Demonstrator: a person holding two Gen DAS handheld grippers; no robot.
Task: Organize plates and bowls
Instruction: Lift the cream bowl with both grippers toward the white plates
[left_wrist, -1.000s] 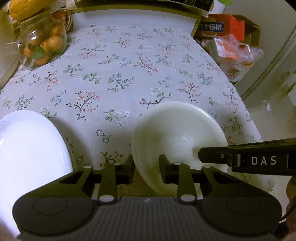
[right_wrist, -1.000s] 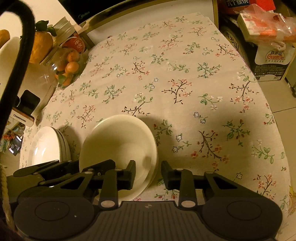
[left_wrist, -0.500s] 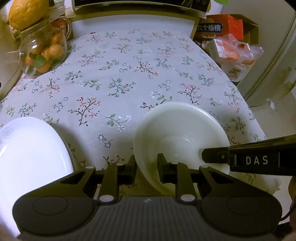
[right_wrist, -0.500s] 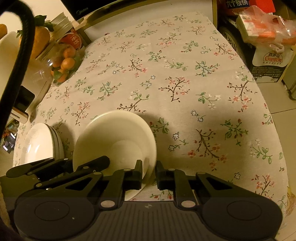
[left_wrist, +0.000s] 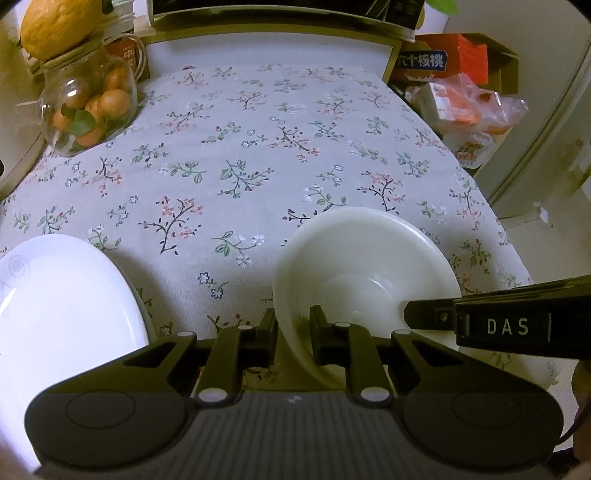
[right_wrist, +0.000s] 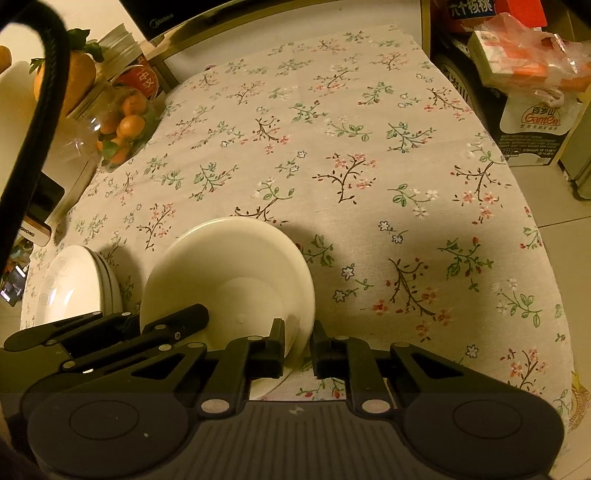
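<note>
A cream bowl (left_wrist: 365, 266) sits near the front edge of the floral tablecloth. In the right wrist view the bowl (right_wrist: 229, 273) looks like a stack of nested bowls. My left gripper (left_wrist: 293, 332) is shut on its near left rim. My right gripper (right_wrist: 298, 345) is shut on its near right rim; its fingers (left_wrist: 436, 314) show in the left wrist view. A stack of white plates (left_wrist: 62, 302) lies to the left of the bowl and shows in the right wrist view (right_wrist: 74, 284) too.
A glass jar of small oranges (left_wrist: 88, 107) stands at the far left of the table. Boxes and bagged goods (left_wrist: 461, 92) sit beyond the table's right edge. The tablecloth (left_wrist: 258, 166) stretches back to a wall ledge.
Both grippers closed from open onto the bowl's near rim. The bowl looks slightly lifted or tilted toward me.
</note>
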